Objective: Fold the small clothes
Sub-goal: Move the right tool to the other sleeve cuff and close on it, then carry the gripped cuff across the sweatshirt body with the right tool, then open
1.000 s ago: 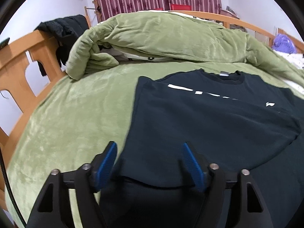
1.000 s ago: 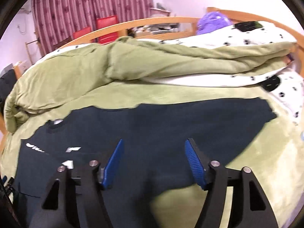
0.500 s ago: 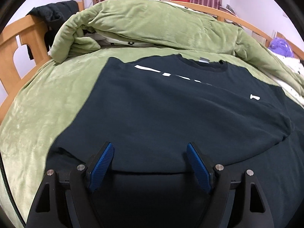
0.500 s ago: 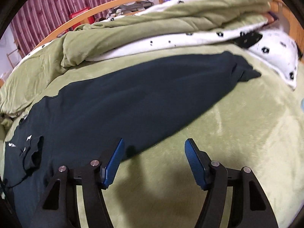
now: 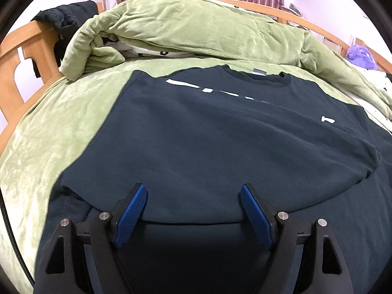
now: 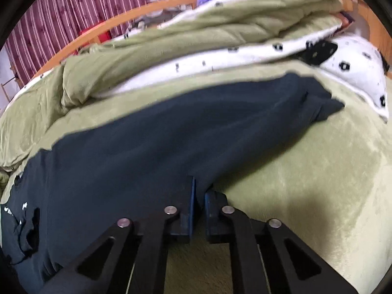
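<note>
Shirt (image 5: 220, 142) spread across the green bed (image 5: 49, 147), dark navy, and it's a big soft one. In the left wrist view its collar (image 5: 259, 79) lies toward the far side, just short of the heaped green duvet (image 5: 196, 29), with a grey tag showing inside the neck. Broken white lettering (image 5: 210, 89) runs across the chest, and there's a small white mark (image 5: 327, 120) out on the right. One layer is already folded over: a smooth curved fold edge sweeps across the near part of the shirt, with more dark cloth underneath it.

Left gripper (image 5: 193, 210) hangs over that near fold edge, blue pads (image 5: 131, 210) wide apart, nothing pinched between them. The shirt sits below and ahead of the pads; whether the tips touch the cloth, I can't tell.

Over to the right wrist view, a bit blurred. A long sleeve (image 6: 245, 122) stretches away toward the bed's far right, its cuff (image 6: 325, 107) crumpled near the white spotted pillow (image 6: 355, 73). Right gripper (image 6: 199, 196) has just snapped together, and its jaws are clamped on the shirt's near edge where the dark cloth meets bare green blanket. The fabric puckers up into the pads. At the left edge of that view the white lettering peeks out again beside a rumpled bit of cloth.

Wooden bed rail (image 5: 29, 56) runs along the left side, a black garment (image 5: 63, 17) draped over it.
</note>
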`<state>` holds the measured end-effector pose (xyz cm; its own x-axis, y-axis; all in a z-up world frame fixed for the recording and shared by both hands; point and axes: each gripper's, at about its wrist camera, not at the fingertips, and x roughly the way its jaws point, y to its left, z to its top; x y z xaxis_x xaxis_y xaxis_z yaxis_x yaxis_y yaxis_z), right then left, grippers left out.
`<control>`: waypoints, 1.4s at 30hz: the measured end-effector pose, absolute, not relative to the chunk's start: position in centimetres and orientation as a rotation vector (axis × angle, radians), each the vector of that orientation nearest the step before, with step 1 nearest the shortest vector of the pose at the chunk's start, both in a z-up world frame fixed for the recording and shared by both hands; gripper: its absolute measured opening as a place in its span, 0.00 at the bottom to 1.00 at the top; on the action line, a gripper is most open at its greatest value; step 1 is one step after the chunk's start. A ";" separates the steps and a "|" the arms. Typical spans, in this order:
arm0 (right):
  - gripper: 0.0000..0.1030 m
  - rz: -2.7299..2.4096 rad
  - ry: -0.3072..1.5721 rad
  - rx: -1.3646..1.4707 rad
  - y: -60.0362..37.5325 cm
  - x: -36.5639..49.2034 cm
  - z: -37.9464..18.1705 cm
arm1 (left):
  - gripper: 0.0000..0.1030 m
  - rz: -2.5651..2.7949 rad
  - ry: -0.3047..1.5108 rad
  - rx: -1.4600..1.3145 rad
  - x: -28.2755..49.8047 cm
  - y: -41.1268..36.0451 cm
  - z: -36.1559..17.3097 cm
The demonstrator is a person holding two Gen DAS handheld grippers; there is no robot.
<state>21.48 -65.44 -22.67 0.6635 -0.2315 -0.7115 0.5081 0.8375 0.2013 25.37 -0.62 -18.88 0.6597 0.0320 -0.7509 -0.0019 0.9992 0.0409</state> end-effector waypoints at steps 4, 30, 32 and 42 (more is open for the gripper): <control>0.06 -0.444 0.653 0.335 -63.2 21.4 -18.1 | 0.76 0.001 0.812 0.034 24.8 0.5 -16.9; 0.07 0.103 0.759 0.124 -23.7 27.7 -17.5 | 0.76 0.025 0.723 0.004 24.8 8.6 -12.2; 0.14 0.111 0.805 0.120 -23.2 28.0 -19.8 | 0.76 0.028 0.723 -0.002 24.8 8.8 -12.4; 0.53 0.098 0.818 0.125 -27.5 23.7 -17.2 | 0.76 0.044 0.699 0.009 24.5 8.8 -12.8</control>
